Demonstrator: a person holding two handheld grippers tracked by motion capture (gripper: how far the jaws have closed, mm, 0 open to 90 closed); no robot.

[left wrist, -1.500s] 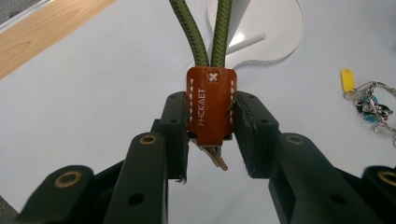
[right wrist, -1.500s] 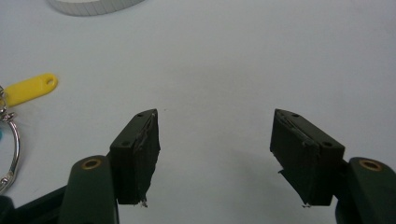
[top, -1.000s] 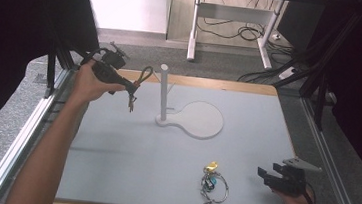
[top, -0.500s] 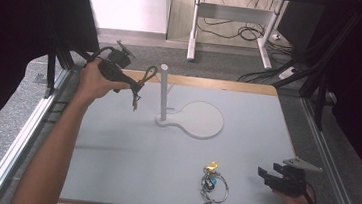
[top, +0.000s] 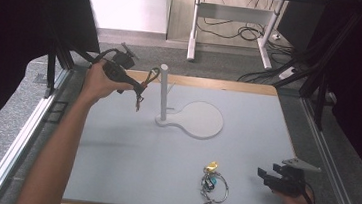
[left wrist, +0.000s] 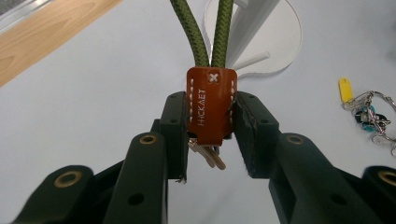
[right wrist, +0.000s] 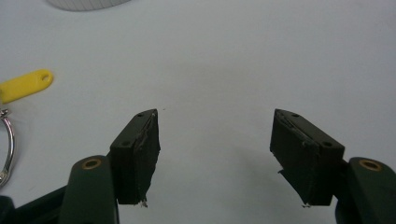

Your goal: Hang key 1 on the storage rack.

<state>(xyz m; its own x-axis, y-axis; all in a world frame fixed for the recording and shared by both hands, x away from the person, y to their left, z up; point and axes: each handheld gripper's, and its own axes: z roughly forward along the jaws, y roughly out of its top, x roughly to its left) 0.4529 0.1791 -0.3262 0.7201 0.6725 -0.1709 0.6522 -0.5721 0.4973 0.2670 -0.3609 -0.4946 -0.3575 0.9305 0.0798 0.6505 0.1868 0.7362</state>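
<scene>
Orange key fob between left gripper fingers

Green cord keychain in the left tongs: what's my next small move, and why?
Probably carry the keychain a little further toward the stand's post and lift its cord loop above the post top. The left tongs are clamped on the orange tab, the loop hangs just beside the post, not yet over it. The right tongs rest open near the other keys.
</scene>
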